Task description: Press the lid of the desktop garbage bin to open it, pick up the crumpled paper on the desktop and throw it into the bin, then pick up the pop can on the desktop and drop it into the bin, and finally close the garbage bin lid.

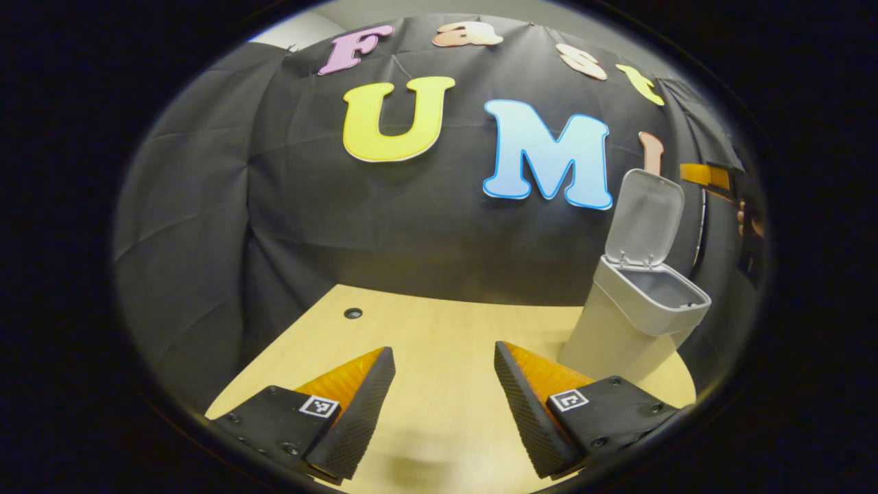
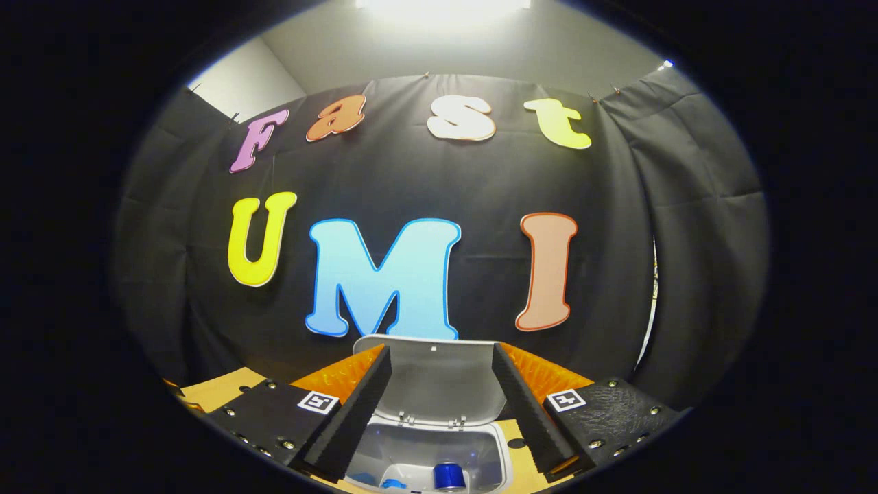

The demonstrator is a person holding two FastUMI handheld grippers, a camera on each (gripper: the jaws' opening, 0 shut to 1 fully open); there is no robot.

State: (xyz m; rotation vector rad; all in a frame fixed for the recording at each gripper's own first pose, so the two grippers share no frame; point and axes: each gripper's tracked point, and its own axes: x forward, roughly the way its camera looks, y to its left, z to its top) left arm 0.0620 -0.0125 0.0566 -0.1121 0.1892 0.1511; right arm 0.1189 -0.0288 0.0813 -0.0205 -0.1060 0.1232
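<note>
L gripper (image 1: 444,394): fingers apart, nothing btwn them, over bare wooden desk (image 1: 439,329). Bin (image 1: 634,322) stands to its right on desk, lid (image 1: 645,216) upright, open. R gripper (image 2: 441,405): fingers apart, empty, right above open bin (image 2: 429,449), lid (image 2: 435,384) up behind. Blue pop can (image 2: 449,475) lies inside bin.

We see the grey garbage bin (image 1: 634,322) upright on the desktop, its lid (image 1: 645,218) raised. Looking into the bin's mouth, we see a blue pop can (image 2: 449,476) lying inside.
</note>
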